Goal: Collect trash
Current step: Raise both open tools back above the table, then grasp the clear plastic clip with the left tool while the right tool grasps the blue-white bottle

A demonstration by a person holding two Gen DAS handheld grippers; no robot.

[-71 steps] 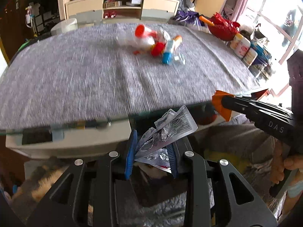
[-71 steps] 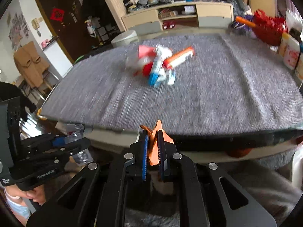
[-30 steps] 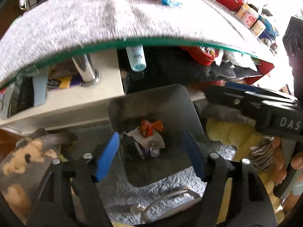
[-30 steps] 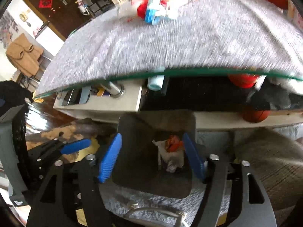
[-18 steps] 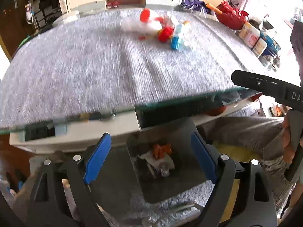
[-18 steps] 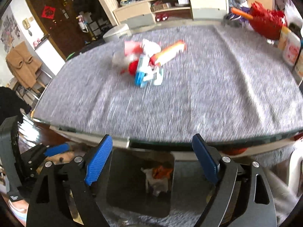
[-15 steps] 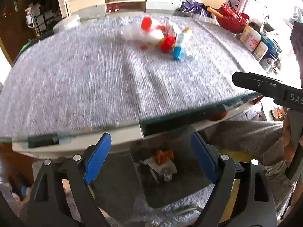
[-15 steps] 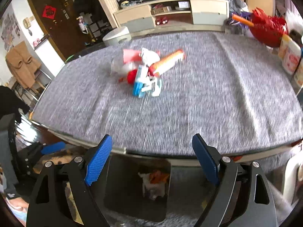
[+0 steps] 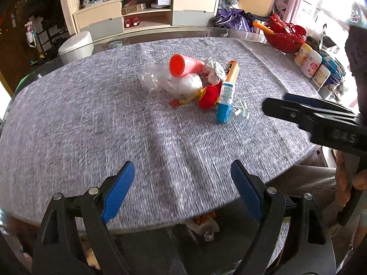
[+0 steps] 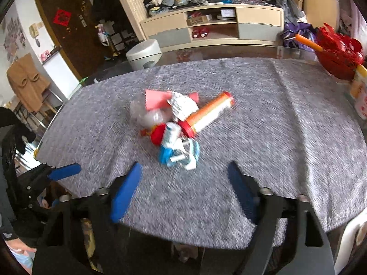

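Two blue-padded fingers of the left gripper stand spread wide with nothing between them, poised over the near edge of a round table covered by a grey woven cloth. Well ahead, near the cloth's middle, lies the trash pile: a crumpled clear plastic bag, a pink cup with a red rim, a red cap, a blue-and-white tube and crinkled foil, all touching one another. On the table's far right edge sit a red lattice basket and white jars. Behind the table runs a low beige cabinet with open shelves, clothes heaped on top, and a white round stool beside it. The right gripper reaches in from the right, held by a hand; its jaws cannot be judged from this side view. Under the table's near edge, scraps lie in a dark bin. From the right wrist, the right gripper is likewise splayed apart and empty above the cloth, with the trash pile just ahead, an orange-and-white tube angling out of it to the right. A dark brown door with a red paper square stands at the back left, a tan garment hangs at the left, and the left gripper shows at the lower left.
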